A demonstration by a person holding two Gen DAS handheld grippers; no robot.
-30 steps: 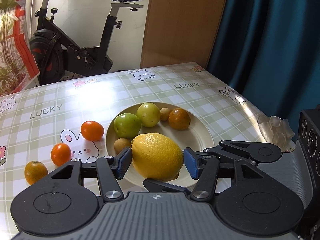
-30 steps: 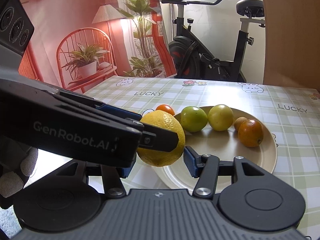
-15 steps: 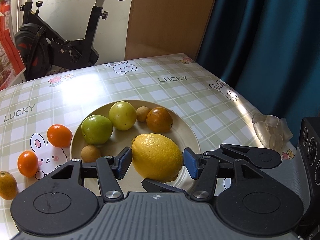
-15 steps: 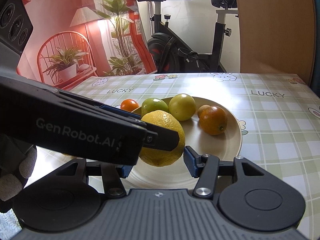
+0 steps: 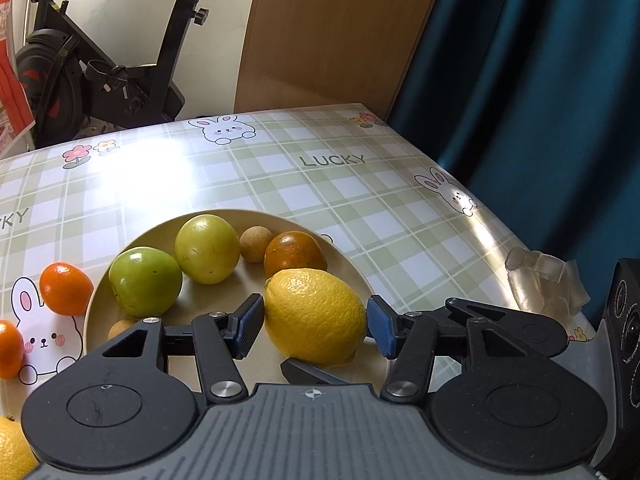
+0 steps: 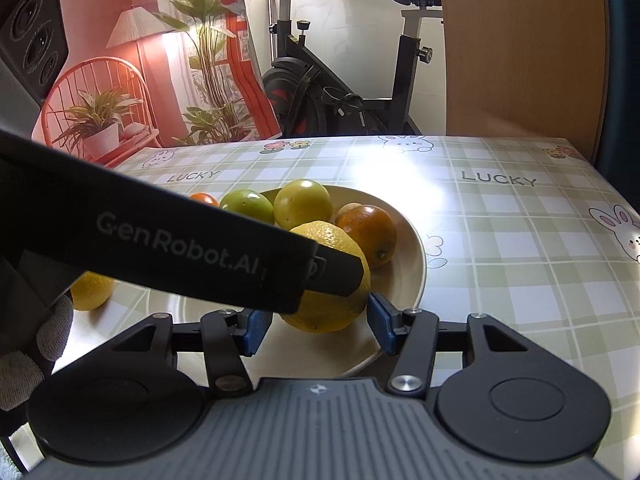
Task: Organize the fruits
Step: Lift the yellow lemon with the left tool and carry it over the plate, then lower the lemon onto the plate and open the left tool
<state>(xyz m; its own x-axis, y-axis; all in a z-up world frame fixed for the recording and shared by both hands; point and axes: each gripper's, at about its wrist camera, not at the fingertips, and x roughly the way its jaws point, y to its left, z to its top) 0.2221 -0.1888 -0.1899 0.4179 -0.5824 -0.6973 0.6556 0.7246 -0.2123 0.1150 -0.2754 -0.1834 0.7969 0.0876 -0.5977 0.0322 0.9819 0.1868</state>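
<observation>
L tongs [image 6: 320, 276] block lemon [image 5: 316, 316] – orange [image 5: 295, 250] just behind.

Table [image 5: 360, 200]: green-and-white plaid cover printed with rabbits, flowers and "LUCKY". Cream plate [image 5: 352, 268] lower centre of left wrist frame. Two mandarins [image 5: 66, 288] at left edge, just beside plate. Yellow lemon [image 6: 92, 290] lower left of right wrist frame. Clear crumpled plastic [image 5: 544, 284] at right table edge.

Exercise bike [image 5: 120, 60], teal curtain [image 5: 540, 80], potted plant [image 6: 100, 120] behind checked tablecloth [image 5: 340, 184]
</observation>
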